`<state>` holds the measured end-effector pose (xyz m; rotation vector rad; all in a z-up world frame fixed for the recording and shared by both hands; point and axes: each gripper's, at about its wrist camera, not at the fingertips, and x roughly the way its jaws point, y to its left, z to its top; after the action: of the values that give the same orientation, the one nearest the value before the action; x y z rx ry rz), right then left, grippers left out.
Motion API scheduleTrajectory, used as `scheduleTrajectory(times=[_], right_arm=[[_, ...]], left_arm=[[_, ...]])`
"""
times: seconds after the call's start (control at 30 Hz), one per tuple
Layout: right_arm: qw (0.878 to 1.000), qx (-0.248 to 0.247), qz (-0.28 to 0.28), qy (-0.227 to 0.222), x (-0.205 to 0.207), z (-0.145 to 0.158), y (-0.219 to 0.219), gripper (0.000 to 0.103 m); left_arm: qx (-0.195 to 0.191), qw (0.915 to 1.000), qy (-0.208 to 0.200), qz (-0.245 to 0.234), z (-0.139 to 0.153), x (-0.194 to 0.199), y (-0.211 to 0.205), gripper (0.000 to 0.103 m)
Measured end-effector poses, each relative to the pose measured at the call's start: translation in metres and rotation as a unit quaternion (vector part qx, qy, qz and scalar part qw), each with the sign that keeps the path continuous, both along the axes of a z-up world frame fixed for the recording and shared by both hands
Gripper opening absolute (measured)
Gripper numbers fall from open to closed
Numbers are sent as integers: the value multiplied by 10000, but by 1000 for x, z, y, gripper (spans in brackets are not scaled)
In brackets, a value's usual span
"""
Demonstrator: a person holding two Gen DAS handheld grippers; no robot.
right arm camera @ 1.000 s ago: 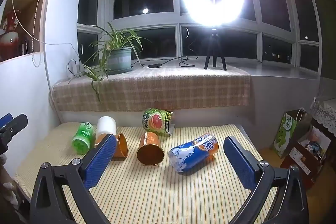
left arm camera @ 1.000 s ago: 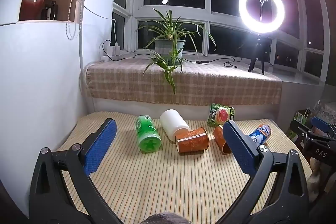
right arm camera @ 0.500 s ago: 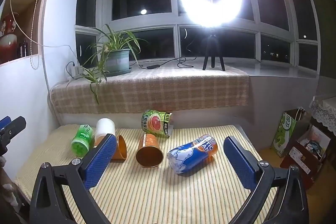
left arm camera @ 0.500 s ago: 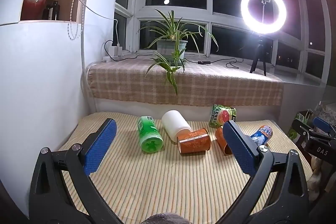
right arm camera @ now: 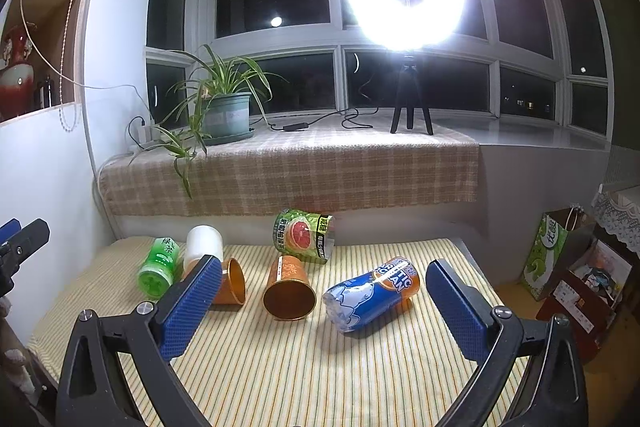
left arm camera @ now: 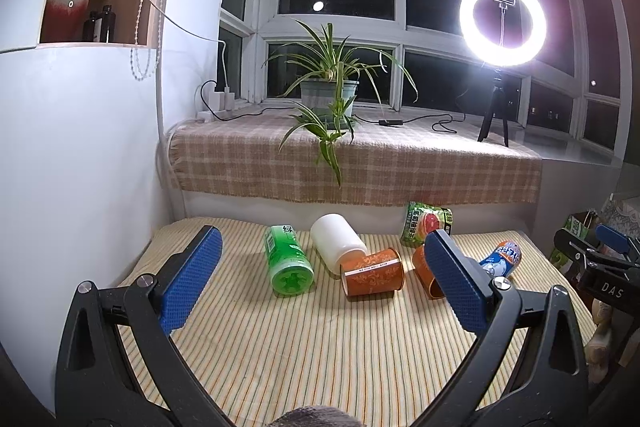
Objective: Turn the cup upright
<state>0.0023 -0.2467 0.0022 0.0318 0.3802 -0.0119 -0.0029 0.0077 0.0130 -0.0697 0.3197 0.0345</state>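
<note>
- The left gripper (left arm camera: 324, 281) hangs above the near part of the striped table (left arm camera: 320, 355), its blue fingers (left arm camera: 192, 279) spread wide with nothing between them.
- The right gripper (right arm camera: 320, 307) is likewise released and empty, over the table's right half.
- Six containers lie on their sides across the far part of the table.
- A green cup (left arm camera: 288, 261) and a white cup (left arm camera: 338, 241) lie side by side at the left.
- An orange patterned cup (left arm camera: 372, 273) touches the white one.
- A second orange cup (right arm camera: 290, 287) points its mouth towards the right camera.
- A blue cup (right arm camera: 372, 293) lies just beside it.
- A grapefruit-print cup (right arm camera: 304, 235) lies nearest the wall.
</note>
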Motion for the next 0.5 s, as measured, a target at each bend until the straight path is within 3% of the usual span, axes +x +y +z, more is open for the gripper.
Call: scheduleTrajectory(times=[0.5], right_arm=[[10000,-1,14,25,2,-1,5,103]], left_arm=[[11,10000,-13,5,-1,-1,-1,103]])
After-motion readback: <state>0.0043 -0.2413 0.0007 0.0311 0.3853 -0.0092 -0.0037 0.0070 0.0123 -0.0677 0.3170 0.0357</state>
